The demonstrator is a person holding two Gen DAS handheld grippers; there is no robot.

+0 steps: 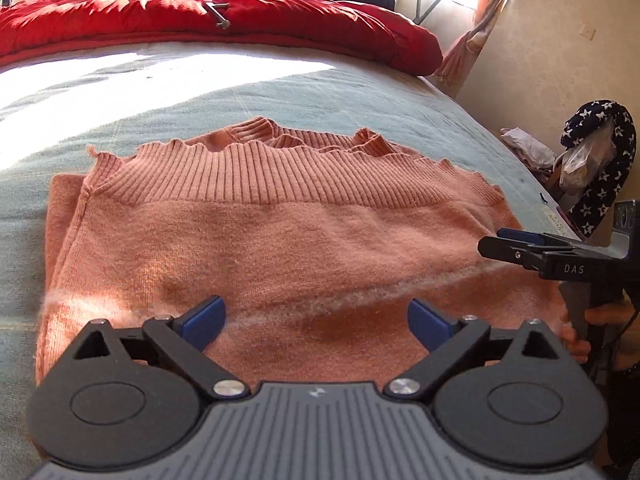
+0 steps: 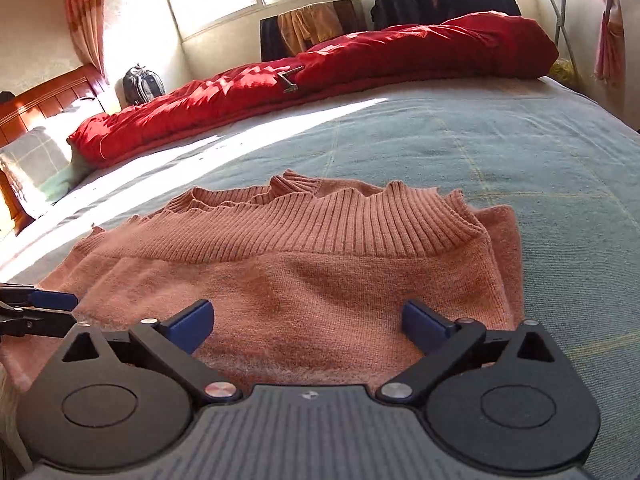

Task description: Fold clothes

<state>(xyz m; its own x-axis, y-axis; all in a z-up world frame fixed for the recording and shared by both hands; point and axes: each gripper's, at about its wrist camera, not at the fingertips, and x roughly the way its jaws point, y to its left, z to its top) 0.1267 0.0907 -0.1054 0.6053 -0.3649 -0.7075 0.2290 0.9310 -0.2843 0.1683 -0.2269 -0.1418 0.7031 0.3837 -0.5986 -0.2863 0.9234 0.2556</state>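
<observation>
Both tools tilt down over the near edge of the bed: the left tool [image 1: 316, 322] and the right tool [image 2: 307, 322] each have their jaws spread wide, pinching nothing, the pink sweater [image 1: 280, 240] lying under the gap. A hand [image 1: 600, 316] grips the right tool's handle. The sweater lies folded on the grey-blue bedspread [image 2: 520, 152], ribbed hem uppermost and wavy-edged. Beyond it lies a red quilt [image 2: 360, 60].

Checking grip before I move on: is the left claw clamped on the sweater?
No, the left claw stands wide open above the pink sweater, pinching no fabric.
</observation>
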